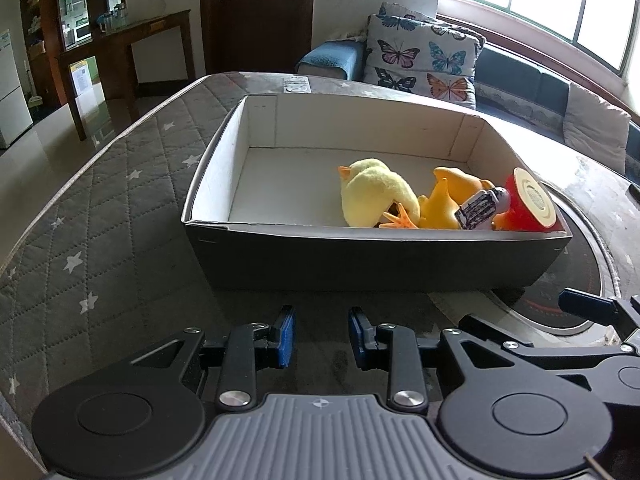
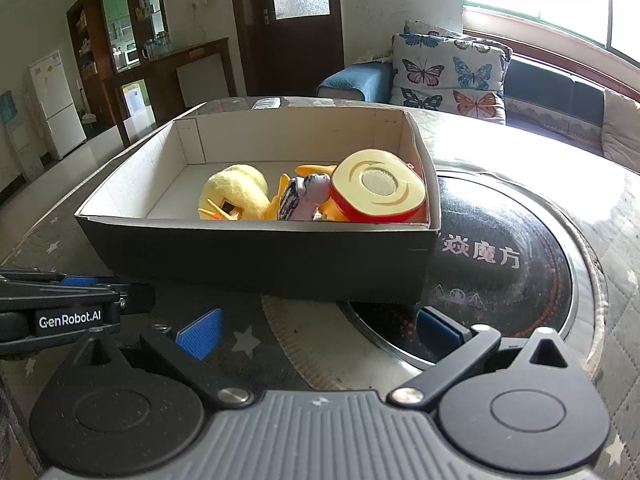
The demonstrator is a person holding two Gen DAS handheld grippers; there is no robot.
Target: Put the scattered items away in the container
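Left gripper (image 1: 322, 336): the blue pads stand partly apart with nothing between them; treat it as released and empty. Right gripper (image 2: 320, 332): the fingers are spread wide, also empty. Both point down at the table surface just short of the box.

Directly ahead of both sets of fingers stands the cardboard box (image 1: 360, 256), its dark near wall facing you. Inside, gathered in the corner ahead and to the right of the left fingers, lie the yellow plush duck (image 1: 372, 196), an orange rubber toy (image 1: 448, 200), a small purple figure (image 1: 484, 208) and a red-rimmed toy apple half (image 1: 530, 202). No loose item shows on the quilted table cover (image 1: 100, 208) in either view, so the task appears complete or nearly so; areas behind the cameras cannot be checked.

Hazards from here:
- The left gripper sits just beside the right gripper's left finger (image 2: 200, 332). Swinging either hand inward would cause a collision.
- Advancing either gripper would push the near wall and slide the box further across the round glass hob (image 2: 500, 264).
- The toy apple half leans against the right wall near the rim; jolting the box could tip it out.
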